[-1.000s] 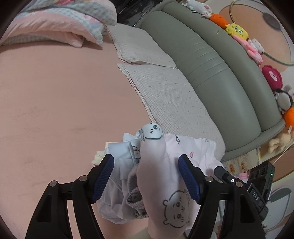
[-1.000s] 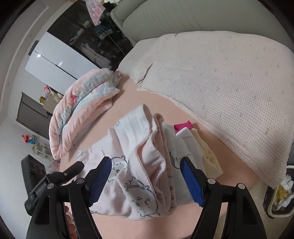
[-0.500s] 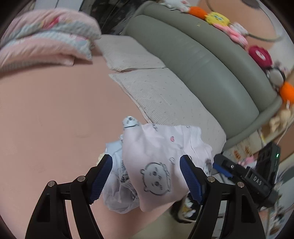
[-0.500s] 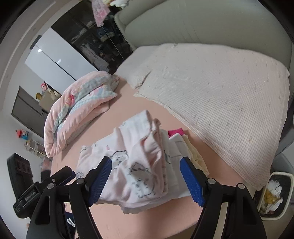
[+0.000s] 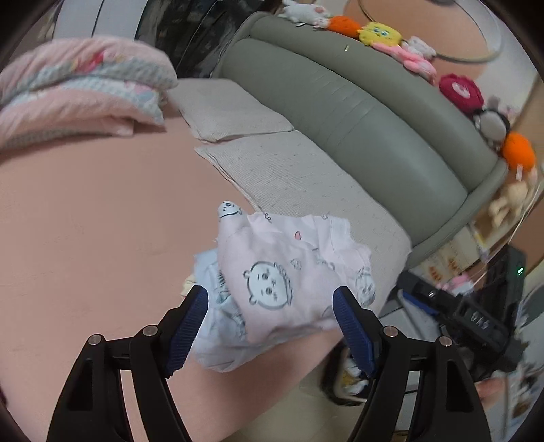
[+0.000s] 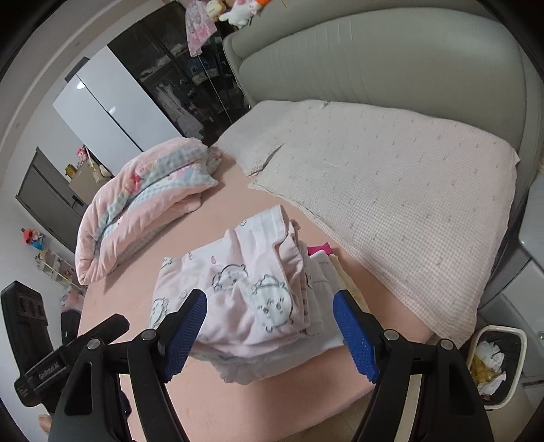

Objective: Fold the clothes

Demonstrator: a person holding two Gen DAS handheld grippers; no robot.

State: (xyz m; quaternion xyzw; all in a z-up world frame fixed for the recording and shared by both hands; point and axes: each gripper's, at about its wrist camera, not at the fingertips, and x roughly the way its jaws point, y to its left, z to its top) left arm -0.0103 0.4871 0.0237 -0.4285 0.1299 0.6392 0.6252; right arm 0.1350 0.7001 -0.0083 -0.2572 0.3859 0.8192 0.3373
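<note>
While both tools — left tool [image 5: 270, 326], right tool [image 6: 270, 333] — gape empty, one clothes pile [image 6: 244, 295] sits below.

Past my fingers: pink bed sheet [image 5: 85, 221], two checked pillows [image 6: 391, 176] against a grey-green headboard [image 5: 357, 112]. Folded pink quilt [image 6: 142, 200] far left of my fingers. Plush toys [image 5: 377, 32] line the headboard top. Waste bin [image 6: 493, 367] right of my right-hand fingers.

The pink printed top [image 6: 244, 299] covers most of the stack; only edges of the white, yellow and magenta clothes [image 6: 326, 268] beneath peep out. The plush toys [image 5: 459, 91] on the headboard look smeared, and the far wardrobe's contents [image 6: 176, 85] are too dark to tell.
</note>
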